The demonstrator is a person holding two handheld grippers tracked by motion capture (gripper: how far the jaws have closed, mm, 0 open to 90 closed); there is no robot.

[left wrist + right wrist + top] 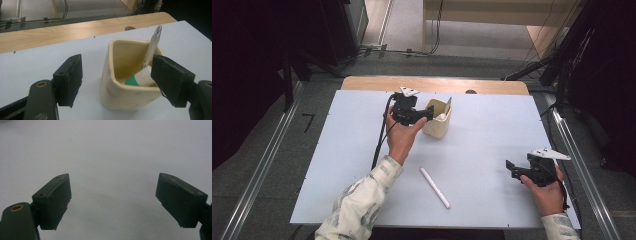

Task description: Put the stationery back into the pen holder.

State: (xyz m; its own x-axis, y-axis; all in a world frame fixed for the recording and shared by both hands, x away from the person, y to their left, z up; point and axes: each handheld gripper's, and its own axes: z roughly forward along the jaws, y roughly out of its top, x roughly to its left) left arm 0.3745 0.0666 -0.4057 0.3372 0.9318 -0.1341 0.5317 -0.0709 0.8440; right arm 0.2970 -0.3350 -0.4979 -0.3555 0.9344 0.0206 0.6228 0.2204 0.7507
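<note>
While the right gripper (pixel 518 170) rests low at the near right corner of the white table mat (pixel 492 130), its jaws stand wide apart with nothing between them, the bare mat showing past them in the right gripper view; it is judged to be idle, kept clear of the work. Nearer the middle, a white marker (pixel 435 187) lies flat and slantwise on the mat, well apart from both grippers, probably awaiting collection. Farther out, the left gripper (pixel 424 116) is held level just beside the cream pen holder (pixel 125 82), its jaws spread and clamping nothing. Inside the holder a white pen (pixel 152 47) leans tip-up against the far rim, with a white tube bearing a green label (pixel 140 79) lying lower down. The parted jaws beside a seated pen suggest a deposit just completed. Beyond the mat runs the wooden table edge (pixel 62 32).
</note>
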